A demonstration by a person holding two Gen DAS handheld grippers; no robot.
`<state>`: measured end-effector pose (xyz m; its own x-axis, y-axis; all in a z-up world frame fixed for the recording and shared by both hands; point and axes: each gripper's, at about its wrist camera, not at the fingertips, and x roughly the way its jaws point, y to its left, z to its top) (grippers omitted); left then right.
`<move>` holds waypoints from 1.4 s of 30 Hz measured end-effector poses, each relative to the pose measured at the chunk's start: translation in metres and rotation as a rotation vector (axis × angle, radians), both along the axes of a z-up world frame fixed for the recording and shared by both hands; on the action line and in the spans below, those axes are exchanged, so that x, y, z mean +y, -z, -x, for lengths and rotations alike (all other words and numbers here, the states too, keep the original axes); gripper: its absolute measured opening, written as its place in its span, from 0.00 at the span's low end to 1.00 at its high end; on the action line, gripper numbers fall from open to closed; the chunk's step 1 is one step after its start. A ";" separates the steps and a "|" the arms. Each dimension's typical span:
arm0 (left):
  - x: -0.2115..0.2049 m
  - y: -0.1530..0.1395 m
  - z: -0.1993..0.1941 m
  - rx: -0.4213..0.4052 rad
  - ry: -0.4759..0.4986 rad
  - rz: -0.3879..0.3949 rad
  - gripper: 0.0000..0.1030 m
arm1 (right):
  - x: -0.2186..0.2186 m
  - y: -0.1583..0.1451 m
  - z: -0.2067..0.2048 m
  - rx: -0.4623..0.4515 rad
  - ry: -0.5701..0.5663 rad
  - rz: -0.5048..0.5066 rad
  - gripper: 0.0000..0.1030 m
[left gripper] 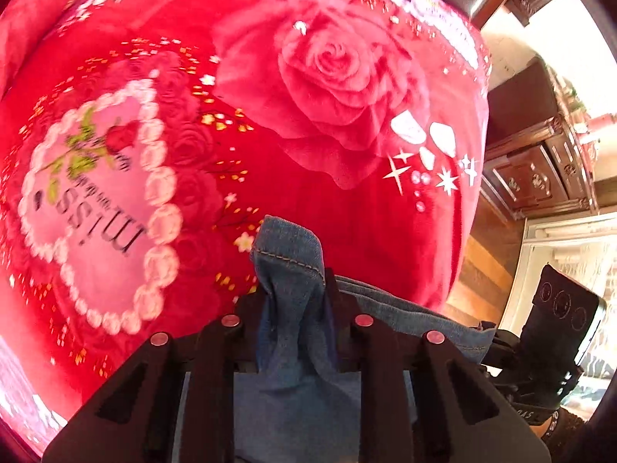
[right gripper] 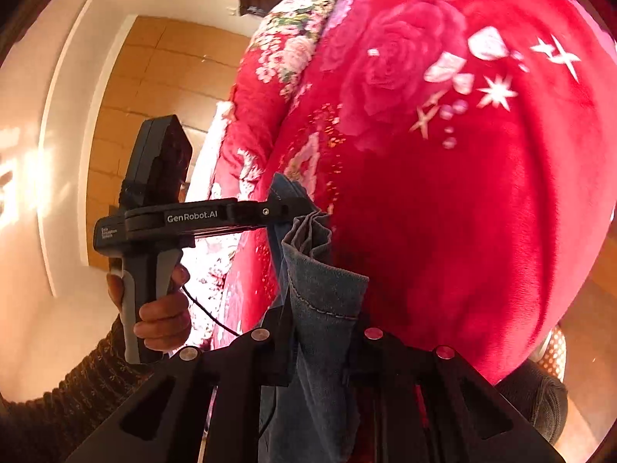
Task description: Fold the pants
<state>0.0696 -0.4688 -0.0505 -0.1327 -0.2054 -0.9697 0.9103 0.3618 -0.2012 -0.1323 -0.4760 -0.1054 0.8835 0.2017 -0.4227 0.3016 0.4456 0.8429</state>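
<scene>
The pants are blue denim jeans (left gripper: 293,270). My left gripper (left gripper: 295,297) is shut on a hemmed edge of them, held up above the red rose-print blanket (left gripper: 327,77). My right gripper (right gripper: 322,320) is shut on another stitched denim edge (right gripper: 324,281), also lifted above the blanket (right gripper: 462,193). The left gripper shows in the right wrist view (right gripper: 285,208), level with and just left of the right one, pinching the same bunch of denim. The right gripper's body appears at the right edge of the left wrist view (left gripper: 555,332). The rest of the jeans hangs below, out of sight.
The blanket covers a bed with a pink heart print (left gripper: 96,200). A dark wooden cabinet (left gripper: 540,169) stands to the right of the bed. Wooden floor (right gripper: 154,88) and a white wall lie beside it. A floral pillow (right gripper: 293,38) sits at the bed's far end.
</scene>
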 end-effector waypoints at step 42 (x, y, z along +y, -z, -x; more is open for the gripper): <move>0.263 0.064 0.055 0.329 -0.710 -0.012 0.55 | 0.121 -0.014 -0.239 0.487 -0.712 0.561 0.12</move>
